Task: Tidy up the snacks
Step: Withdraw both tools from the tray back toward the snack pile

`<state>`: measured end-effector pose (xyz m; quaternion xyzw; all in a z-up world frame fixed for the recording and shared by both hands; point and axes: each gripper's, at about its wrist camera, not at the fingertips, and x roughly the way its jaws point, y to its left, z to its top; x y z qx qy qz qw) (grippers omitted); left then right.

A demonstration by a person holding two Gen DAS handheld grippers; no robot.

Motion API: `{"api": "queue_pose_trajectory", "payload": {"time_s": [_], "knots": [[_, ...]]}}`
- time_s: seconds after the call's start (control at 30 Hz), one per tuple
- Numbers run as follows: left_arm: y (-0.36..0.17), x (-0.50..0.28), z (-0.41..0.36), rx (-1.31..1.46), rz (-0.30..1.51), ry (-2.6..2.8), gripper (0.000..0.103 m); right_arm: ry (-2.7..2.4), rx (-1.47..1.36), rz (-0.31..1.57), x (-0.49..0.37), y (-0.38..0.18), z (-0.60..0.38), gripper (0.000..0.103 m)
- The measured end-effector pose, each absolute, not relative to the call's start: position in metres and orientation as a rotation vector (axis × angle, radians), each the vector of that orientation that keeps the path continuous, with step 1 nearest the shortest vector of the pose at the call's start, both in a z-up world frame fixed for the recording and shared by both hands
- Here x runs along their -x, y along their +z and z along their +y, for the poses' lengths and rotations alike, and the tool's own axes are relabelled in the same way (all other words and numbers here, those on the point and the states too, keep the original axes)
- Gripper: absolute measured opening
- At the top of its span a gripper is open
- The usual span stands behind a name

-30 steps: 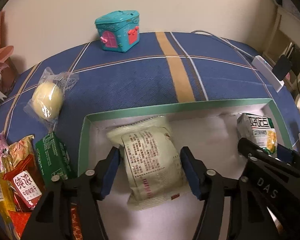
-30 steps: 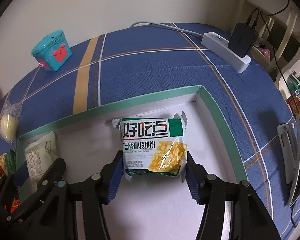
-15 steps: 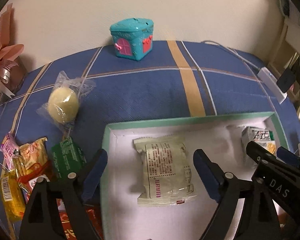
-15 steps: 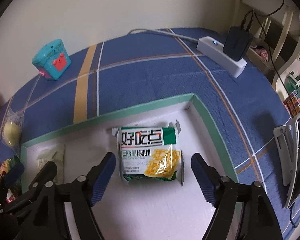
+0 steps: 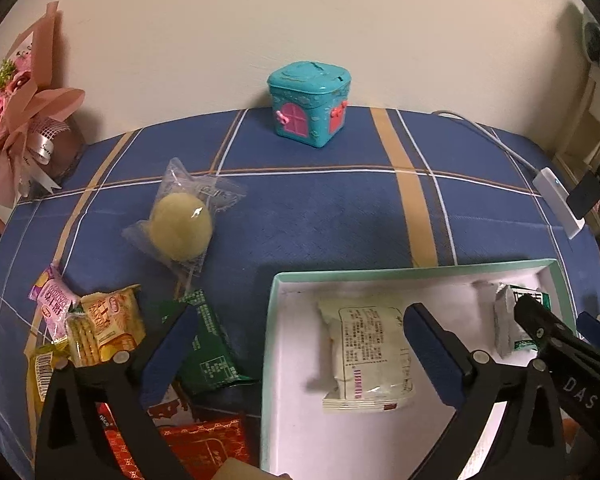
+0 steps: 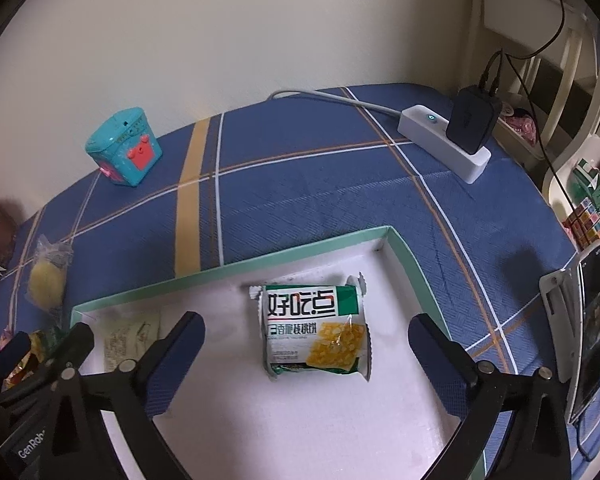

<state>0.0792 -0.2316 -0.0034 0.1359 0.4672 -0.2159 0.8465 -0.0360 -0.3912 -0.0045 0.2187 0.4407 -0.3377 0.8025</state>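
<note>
Our bench (image 6: 300, 200), under a blue plaid cloth, carries the green-rimmed box (image 6: 228, 268) ahead of both tools. Our left hand-held gripper (image 5: 300, 344) is spread wide, straddling the box's left rim; the pale packet (image 5: 368, 356) lies loose inside. Our right hand-held gripper (image 6: 306, 344) gapes too, the green cookie packet (image 6: 314, 330) lying free between its fingers near the right wall. Loose snacks (image 5: 100, 328) crowd the left gripper's left side.
</note>
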Motion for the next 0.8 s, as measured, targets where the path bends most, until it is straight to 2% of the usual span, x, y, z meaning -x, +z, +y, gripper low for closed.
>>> {"api": "queue_pose_trajectory", "payload": {"time_s": [0.4, 0.8], "knots": [[-0.001, -0.081, -0.216, -0.288, 1.032, -0.404, 0.103, -0.734, -0.493, 0.961, 0.036, 0.001, -0.381, 0.103], [0.03, -0.081, -0.154, -0.23, 1.05, -0.325, 0.103, -0.71, -0.515, 0.963, 0.046, 0.021, -0.348, 0.103]]}}
